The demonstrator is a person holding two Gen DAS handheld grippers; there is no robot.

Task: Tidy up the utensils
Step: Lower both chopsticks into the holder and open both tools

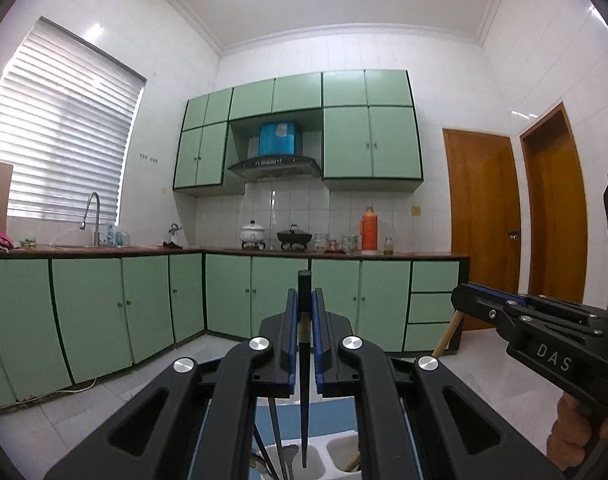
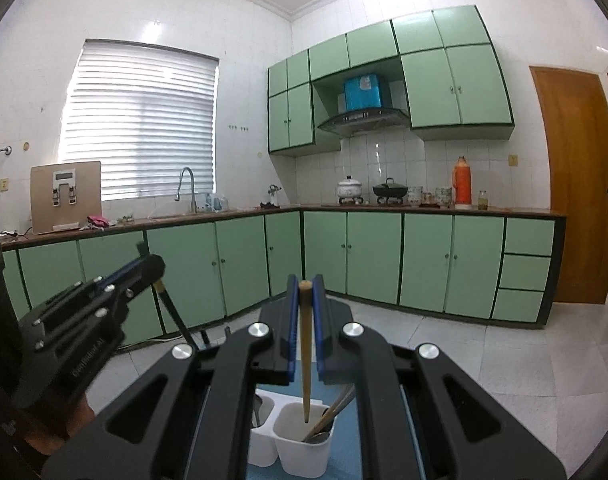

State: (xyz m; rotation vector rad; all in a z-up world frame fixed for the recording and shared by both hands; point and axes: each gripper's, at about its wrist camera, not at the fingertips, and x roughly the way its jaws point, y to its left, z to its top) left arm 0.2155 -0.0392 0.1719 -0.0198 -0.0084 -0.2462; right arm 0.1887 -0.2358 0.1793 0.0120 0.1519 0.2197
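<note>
The left gripper [image 1: 304, 300] has its fingers clamped on a black chopstick [image 1: 304, 380], which hangs upright with its tip over a compartment of the white utensil holder [image 1: 315, 454]. The right gripper [image 2: 305, 296] grips a wooden chopstick [image 2: 305, 360] the same way, its tip hanging inside the holder's near compartment, beside other utensils [image 2: 327, 416] leaning there. The holder stands on a blue mat [image 2: 343, 452].

The kitchen is evenly and brightly lit. Daylight is let in through the blinds [image 1: 60, 136], which are blown out to white toward the left edge. Glare patches are reflected on the glossy wall tiles [image 2: 156, 36]. Straight lines are bent outward by the fisheye lens, and black vignetting is seen at the corners. Fine detail is slightly softened throughout.
</note>
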